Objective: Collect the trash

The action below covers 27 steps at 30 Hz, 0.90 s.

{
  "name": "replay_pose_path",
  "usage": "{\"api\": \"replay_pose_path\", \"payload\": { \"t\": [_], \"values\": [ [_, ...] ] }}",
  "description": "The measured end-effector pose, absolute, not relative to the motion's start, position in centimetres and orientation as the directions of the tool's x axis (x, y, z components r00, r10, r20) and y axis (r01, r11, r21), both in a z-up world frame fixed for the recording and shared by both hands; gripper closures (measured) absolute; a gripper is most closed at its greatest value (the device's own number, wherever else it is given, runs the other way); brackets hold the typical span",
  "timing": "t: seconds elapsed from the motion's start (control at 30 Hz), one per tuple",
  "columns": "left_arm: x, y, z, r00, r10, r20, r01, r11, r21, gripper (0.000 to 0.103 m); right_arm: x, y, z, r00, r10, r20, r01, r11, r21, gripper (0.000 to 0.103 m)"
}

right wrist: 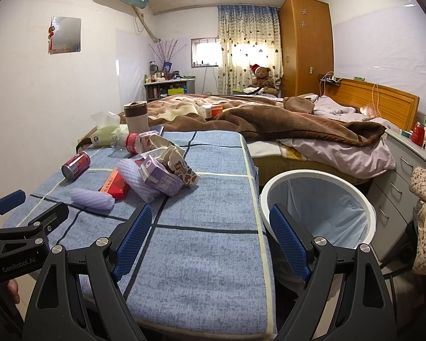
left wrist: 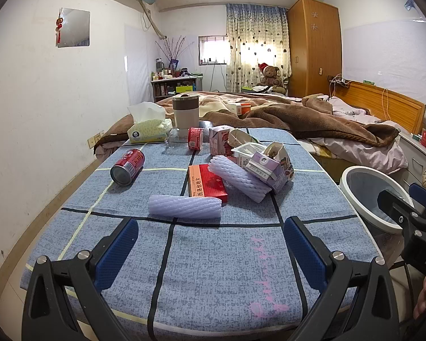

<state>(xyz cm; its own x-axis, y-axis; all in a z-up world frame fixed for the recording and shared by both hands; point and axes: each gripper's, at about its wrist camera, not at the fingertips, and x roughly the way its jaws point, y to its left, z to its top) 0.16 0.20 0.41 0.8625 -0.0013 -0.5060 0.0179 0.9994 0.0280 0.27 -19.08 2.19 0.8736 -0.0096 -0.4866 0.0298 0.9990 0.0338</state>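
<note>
Both grippers, left gripper (left wrist: 210, 244) and right gripper (right wrist: 210, 236), fingers spread and empty; approaching the nearest foam sleeve (left wrist: 184, 206) low and square should suit the bin (right wrist: 352, 190).

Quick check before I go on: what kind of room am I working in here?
Almost certainly a lived-in home bedroom: an unmade bed with a brown fleece blanket and wooden headboard, a tall wooden wardrobe, and a brown teddy bear by the curtained window.

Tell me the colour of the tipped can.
Red with a silver end; clearest in the left wrist view.
</note>
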Motion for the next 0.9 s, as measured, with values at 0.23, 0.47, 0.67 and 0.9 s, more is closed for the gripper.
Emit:
{"api": "replay_pose_path", "payload": {
  "t": [0.23, 0.47, 0.67, 0.9],
  "values": [
    [0.2, 0.3, 0.2, 0.86, -0.001, -0.51, 0.017, 1.0, 0.026, 0.0, 0.3, -19.2, 2.1, 0.873, -0.011, -0.488, 0.031, 0.999, 0.033, 0.017],
    [1.2, 0.8, -0.4, 0.847, -0.002, -0.531, 0.016, 1.0, 0.022, 0.0, 0.8, -19.5, 1.9, 0.868, -0.005, -0.496, 0.028, 0.999, 0.039, 0.017],
    [3.1, 2.8, -1.4, 0.816, 0.015, -0.578, -0.006, 1.0, 0.017, 0.0, 2.9, -19.5, 1.2, 0.863, 0.027, -0.504, -0.005, 0.999, 0.044, 0.017],
    [5.8, 6.1, -1.8, 0.798, 0.005, -0.603, -0.026, 0.999, -0.026, 0.0, 6.5, -19.2, 0.8, 0.854, 0.056, -0.516, -0.029, 0.998, 0.061, 0.017]
  ]
}}
